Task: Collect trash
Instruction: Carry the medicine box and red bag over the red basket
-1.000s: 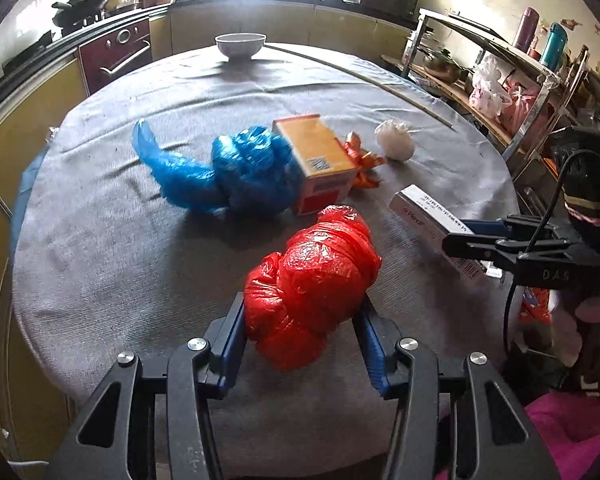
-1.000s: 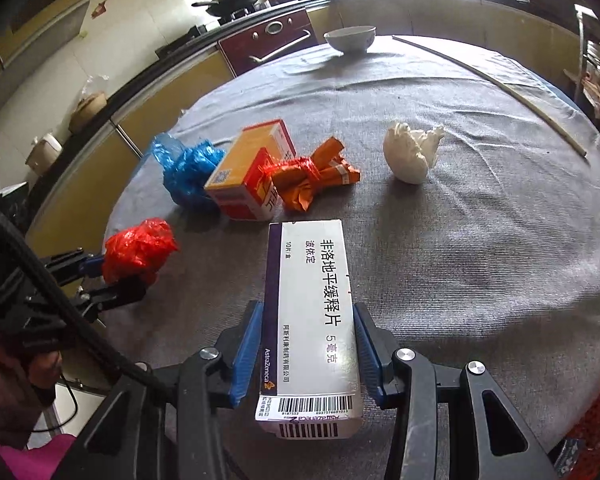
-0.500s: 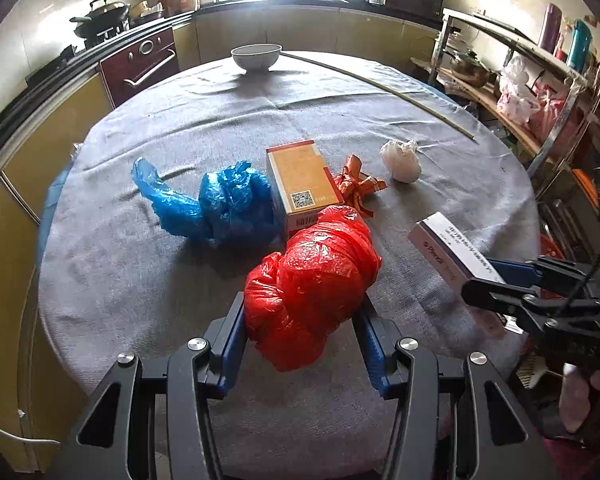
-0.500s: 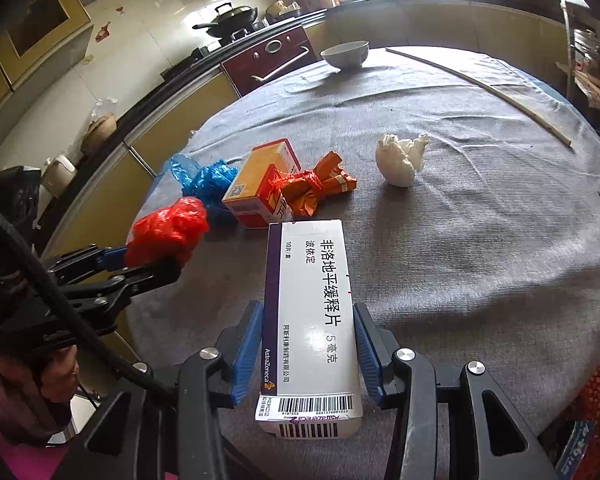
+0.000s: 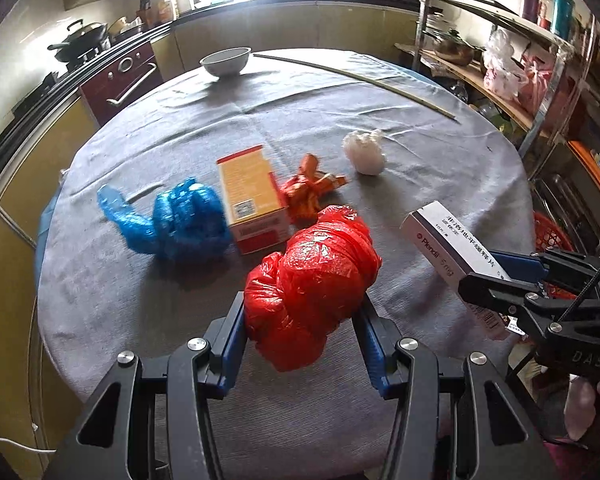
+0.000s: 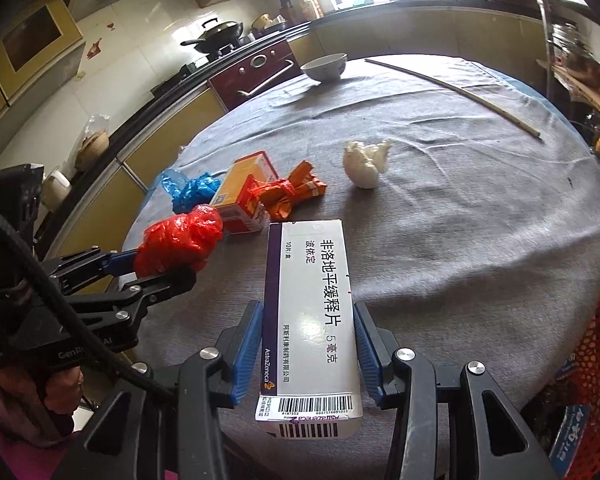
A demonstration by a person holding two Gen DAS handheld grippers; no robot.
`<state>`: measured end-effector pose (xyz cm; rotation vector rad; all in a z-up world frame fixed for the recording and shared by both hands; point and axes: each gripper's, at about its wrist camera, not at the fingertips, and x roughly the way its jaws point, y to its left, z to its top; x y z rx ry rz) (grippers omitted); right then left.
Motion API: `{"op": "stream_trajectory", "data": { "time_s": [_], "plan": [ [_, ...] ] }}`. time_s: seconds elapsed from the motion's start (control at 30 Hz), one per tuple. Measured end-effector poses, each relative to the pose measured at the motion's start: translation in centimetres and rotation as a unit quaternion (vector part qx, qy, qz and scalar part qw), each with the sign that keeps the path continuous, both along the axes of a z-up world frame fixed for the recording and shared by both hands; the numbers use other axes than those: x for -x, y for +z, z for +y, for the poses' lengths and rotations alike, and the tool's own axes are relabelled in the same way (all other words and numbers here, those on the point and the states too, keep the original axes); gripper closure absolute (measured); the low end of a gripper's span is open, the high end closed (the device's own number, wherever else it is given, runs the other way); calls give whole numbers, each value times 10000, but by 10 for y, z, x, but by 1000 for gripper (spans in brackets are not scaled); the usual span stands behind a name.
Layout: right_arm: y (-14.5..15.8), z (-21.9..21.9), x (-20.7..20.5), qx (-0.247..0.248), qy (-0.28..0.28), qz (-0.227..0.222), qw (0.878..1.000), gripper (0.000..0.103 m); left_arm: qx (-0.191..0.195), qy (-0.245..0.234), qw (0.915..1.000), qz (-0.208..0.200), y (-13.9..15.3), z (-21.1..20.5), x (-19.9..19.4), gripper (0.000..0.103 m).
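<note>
My left gripper [image 5: 304, 320] is shut on a crumpled red plastic bag [image 5: 312, 280] and holds it above the near part of the round grey table [image 5: 340, 128]. My right gripper [image 6: 308, 344] is shut on a white medicine box [image 6: 310, 308], also lifted; that box shows in the left wrist view [image 5: 448, 244]. The red bag shows in the right wrist view [image 6: 180, 240]. On the table lie a blue plastic bag [image 5: 172, 220], an orange-yellow carton [image 5: 252, 196], an orange wrapper [image 5: 308, 192] and a white crumpled tissue [image 5: 364, 152].
A white bowl [image 5: 224, 62] and a long thin stick [image 5: 360, 80] lie at the table's far side. A red mesh basket [image 6: 592, 360] stands low at the right of the table. Shelves with bags [image 5: 508, 68] stand at the right, kitchen counters behind.
Both grippers have risen and pulled back from the table with the red bag and the medicine box in them. The trash on the table has not moved.
</note>
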<state>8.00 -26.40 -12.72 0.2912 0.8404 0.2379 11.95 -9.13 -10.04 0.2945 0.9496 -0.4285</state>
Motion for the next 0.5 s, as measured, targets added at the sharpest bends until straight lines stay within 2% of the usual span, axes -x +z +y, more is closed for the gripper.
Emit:
{"op": "stream_trajectory", "data": {
  "time_s": [0.5],
  "plan": [
    [-8,-53,27,-283,-602,-24,9978,55,-334,-608,9975,-103,-4,-60,16,50]
  ]
}}
